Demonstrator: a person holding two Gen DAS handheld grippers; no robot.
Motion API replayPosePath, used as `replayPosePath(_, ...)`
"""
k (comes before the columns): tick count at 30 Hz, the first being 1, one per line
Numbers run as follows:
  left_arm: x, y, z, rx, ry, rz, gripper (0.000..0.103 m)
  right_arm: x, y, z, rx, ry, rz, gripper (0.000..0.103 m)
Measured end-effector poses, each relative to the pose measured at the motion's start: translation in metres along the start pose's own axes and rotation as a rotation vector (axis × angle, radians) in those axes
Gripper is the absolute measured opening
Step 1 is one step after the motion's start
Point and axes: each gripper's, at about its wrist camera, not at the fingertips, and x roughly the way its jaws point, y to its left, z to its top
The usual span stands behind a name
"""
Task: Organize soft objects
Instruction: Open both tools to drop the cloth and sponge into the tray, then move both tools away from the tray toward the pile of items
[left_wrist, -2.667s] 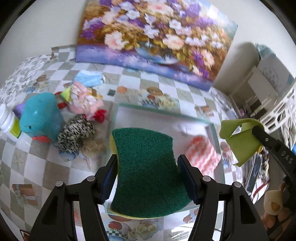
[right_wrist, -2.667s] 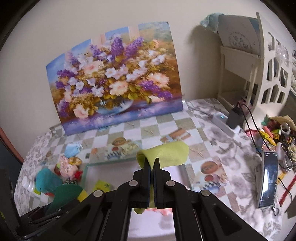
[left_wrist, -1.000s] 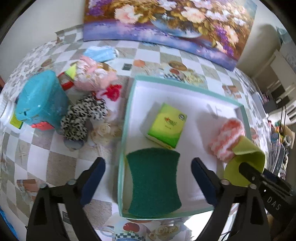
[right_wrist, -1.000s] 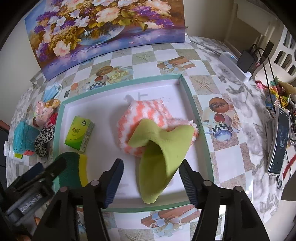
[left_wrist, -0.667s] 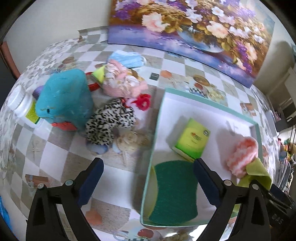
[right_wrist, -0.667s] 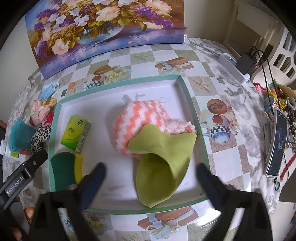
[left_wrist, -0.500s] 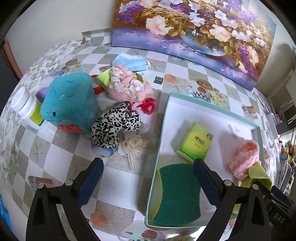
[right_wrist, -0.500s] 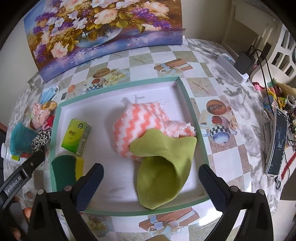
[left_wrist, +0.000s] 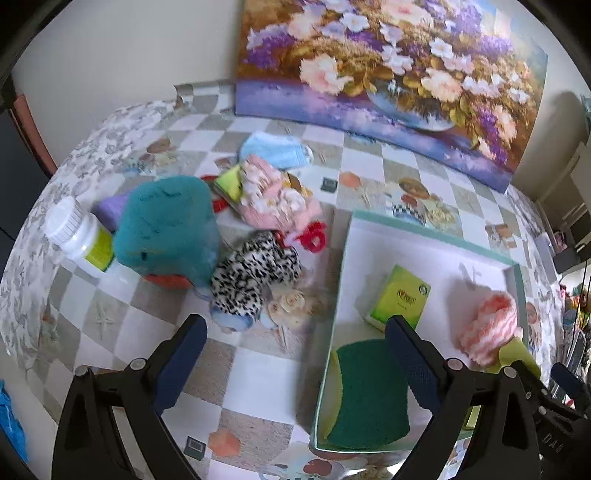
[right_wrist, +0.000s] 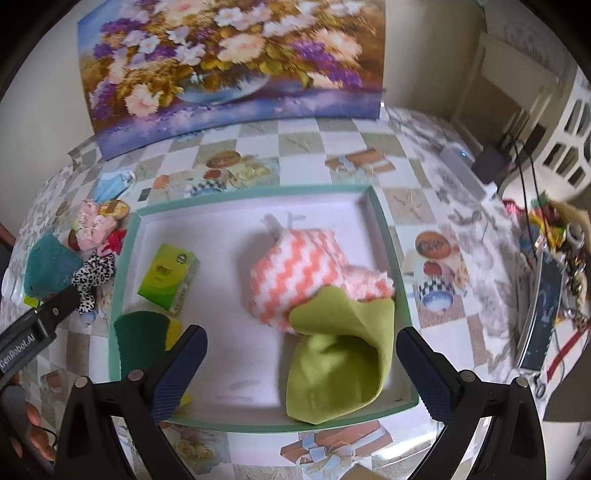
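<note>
A teal-rimmed white tray (right_wrist: 380, 229) holds a green sponge (left_wrist: 369, 391), a green tissue pack (left_wrist: 400, 297), an orange-and-white cloth (right_wrist: 299, 269) and a lime cloth (right_wrist: 336, 365). My left gripper (left_wrist: 295, 354) is open and empty above the table, left of the tray, near a leopard-print scrunchie (left_wrist: 255, 273). Behind the scrunchie lie a teal plush (left_wrist: 166, 229), a pink floral item (left_wrist: 277, 199), a red clip (left_wrist: 314, 240) and a blue face mask (left_wrist: 273, 151). My right gripper (right_wrist: 301, 358) is open and empty above the tray's front, over the lime cloth.
A white pill bottle (left_wrist: 77, 236) stands left of the plush. A flower painting (left_wrist: 388, 74) leans on the back wall. A phone (right_wrist: 543, 314), a power strip (right_wrist: 461, 173) and clutter sit right of the tray. The left gripper's body (right_wrist: 33, 328) shows in the right wrist view.
Both grippers let go: the sponge and the lime cloth now lie in the tray. Since then my left gripper has swung left toward the pile and my right has drawn back a little.
</note>
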Motion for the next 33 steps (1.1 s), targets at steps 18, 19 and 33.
replayPosePath(18, -0.019, 0.060, 0.018, -0.172, -0.057, 0.053, 0.097, -0.011, 0.074, -0.006, -0.132, -0.025, 0.081, 0.103)
replayPosePath(19, -0.020, 0.066, 0.019, -0.185, -0.057, 0.056, 0.097, -0.011, 0.078, -0.007, -0.137, -0.022, 0.085, 0.103)
replayPosePath(33, -0.023, 0.153, 0.024, -0.341, -0.056, 0.081, 0.097, -0.001, 0.137, -0.012, -0.171, -0.012, 0.166, 0.103)
